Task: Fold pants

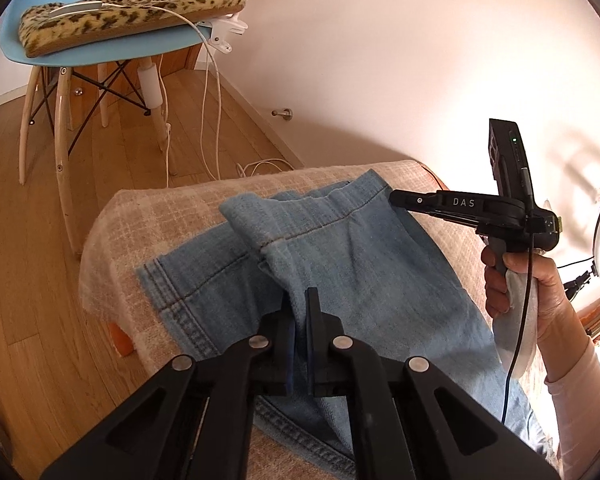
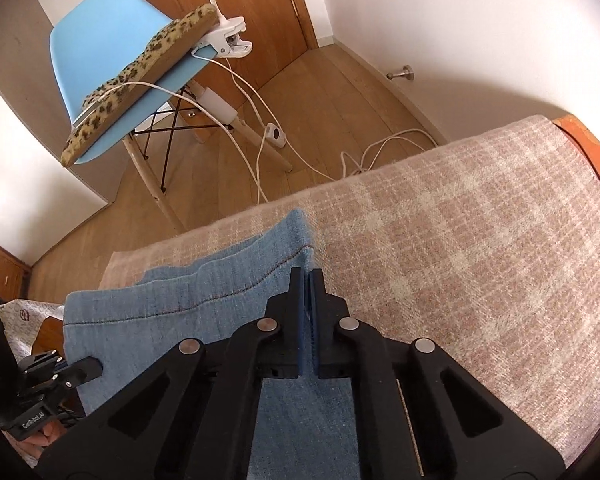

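Blue pants [image 1: 340,264] lie partly doubled on a plaid blanket [image 2: 460,216], waistband toward the far edge. The left gripper [image 1: 299,304] is clamped on a raised ridge of denim mid-garment; the right gripper [image 2: 305,280] pinches the waistband corner. The fold appears under way (both grips set); next, likely, both hands must lift and carry the cloth over together, keeping edges aligned.

Leopard cushion [image 1: 128,12] on blue chair [image 2: 100,40], cables [image 2: 252,92] trailing.
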Demonstrator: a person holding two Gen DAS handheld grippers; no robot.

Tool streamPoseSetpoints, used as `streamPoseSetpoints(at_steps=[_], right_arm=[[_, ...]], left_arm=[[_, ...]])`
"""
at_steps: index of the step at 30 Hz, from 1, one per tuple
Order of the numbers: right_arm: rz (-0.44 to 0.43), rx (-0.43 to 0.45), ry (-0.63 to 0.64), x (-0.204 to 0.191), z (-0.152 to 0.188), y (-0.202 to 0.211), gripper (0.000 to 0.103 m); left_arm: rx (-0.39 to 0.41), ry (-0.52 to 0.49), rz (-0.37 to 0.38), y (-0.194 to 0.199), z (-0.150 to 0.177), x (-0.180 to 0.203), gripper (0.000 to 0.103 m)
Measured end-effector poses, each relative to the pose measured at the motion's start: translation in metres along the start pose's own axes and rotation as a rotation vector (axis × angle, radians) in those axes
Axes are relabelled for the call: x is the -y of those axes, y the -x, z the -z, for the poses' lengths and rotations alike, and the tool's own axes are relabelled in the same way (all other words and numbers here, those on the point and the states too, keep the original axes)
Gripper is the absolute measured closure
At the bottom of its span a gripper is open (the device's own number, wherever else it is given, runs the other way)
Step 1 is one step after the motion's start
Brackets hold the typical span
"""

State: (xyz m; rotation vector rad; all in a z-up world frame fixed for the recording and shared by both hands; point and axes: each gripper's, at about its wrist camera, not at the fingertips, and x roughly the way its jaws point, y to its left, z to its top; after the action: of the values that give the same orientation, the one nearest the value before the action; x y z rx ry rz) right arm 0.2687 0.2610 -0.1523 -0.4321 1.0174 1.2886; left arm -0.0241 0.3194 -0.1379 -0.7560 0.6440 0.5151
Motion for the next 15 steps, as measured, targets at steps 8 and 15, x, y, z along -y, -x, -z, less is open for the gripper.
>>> streamPoseSetpoints(at_steps=[8,15], right_arm=[[0.033,0.055,0.087,-0.037,-0.017,0.01,0.101],[0.007,0.001,0.085,-0.047,-0.021,-0.016,0.102]], left_arm=[[0.027,-0.016,-0.023,0.013,0.004,-0.003,0.102],[-0.013,0.008,-0.024,0.009,0.011,-0.011,0.102]])
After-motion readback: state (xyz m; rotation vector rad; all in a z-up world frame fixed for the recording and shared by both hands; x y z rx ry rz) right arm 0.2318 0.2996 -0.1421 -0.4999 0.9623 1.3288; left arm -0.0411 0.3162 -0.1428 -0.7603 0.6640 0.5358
